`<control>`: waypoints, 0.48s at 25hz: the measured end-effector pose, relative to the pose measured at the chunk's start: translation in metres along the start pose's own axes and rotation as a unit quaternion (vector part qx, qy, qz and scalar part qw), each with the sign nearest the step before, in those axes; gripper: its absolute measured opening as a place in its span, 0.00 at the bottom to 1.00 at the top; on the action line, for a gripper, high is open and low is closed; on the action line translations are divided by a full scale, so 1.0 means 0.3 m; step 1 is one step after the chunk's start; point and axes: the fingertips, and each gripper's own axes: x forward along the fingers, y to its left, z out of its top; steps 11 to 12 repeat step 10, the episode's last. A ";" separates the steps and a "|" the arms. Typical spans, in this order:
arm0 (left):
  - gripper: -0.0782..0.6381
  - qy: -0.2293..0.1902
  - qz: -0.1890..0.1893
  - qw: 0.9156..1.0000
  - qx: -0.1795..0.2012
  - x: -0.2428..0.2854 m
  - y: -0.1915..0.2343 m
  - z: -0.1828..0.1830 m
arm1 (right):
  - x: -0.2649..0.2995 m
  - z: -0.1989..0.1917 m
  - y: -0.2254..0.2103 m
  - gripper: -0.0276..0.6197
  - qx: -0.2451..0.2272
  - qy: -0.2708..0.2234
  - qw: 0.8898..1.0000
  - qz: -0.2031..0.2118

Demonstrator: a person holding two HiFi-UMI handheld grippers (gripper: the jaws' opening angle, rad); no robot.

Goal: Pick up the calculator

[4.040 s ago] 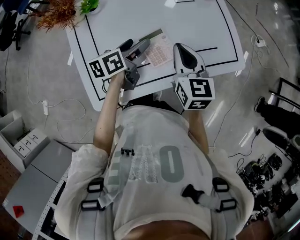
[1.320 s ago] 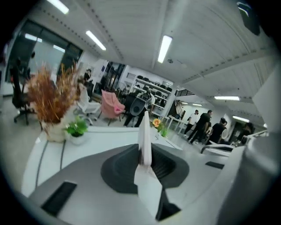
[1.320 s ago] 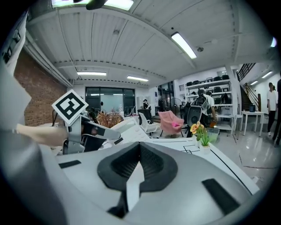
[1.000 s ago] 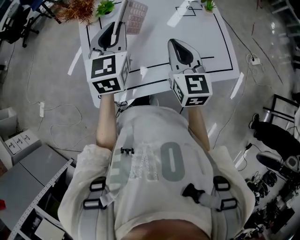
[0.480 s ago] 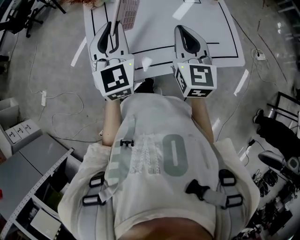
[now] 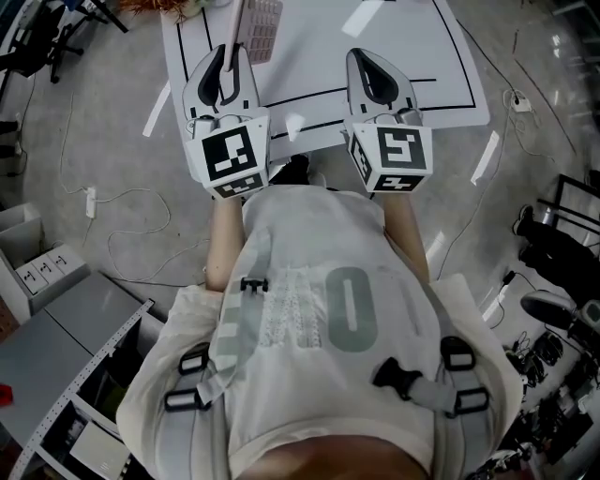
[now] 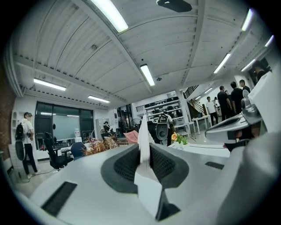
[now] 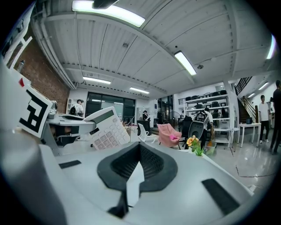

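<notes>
A white table (image 6: pixel 319 47) with black lines stands on grey floor (image 6: pixel 94 112) near a power strip (image 6: pixel 91 201).

Here's the table (image 6: pixel 403 47), stretching out ahead of the person, with both grippers side by side over its near edge. The left gripper (image 6: pixel 226 54) is on the left, the right gripper (image 6: pixel 359 58) on the right, with a clear gap between them. The calculator (image 6: pixel 262 28) stands on edge between the left gripper's jaws, up off the table and sticking out past them. A potted flower (image 8: pixel 196 147) sits on the table ahead and right of the right gripper. Down on the floor, left of the person, lies a power strip (image 6: pixel 91 201).
</notes>
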 end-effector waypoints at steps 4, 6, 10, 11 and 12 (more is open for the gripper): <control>0.22 0.002 -0.005 1.000 -0.001 0.031 -0.002 -0.006 | 0.031 -0.003 -0.012 0.05 0.001 0.002 1.000 -0.001; 0.22 0.003 -0.007 1.000 -0.003 0.048 -0.012 -0.013 | 0.042 -0.011 -0.025 0.05 0.003 0.003 1.000 -0.002; 0.22 0.010 -0.011 1.000 -0.004 0.068 -0.035 -0.024 | 0.047 -0.020 -0.049 0.05 0.004 0.005 1.000 -0.003; 0.22 0.010 -0.011 1.000 -0.004 0.068 -0.035 -0.024 | 0.047 -0.020 -0.049 0.05 0.004 0.005 1.000 -0.003; 0.22 0.010 -0.011 1.000 -0.004 0.068 -0.035 -0.024 | 0.047 -0.020 -0.049 0.05 0.004 0.005 1.000 -0.003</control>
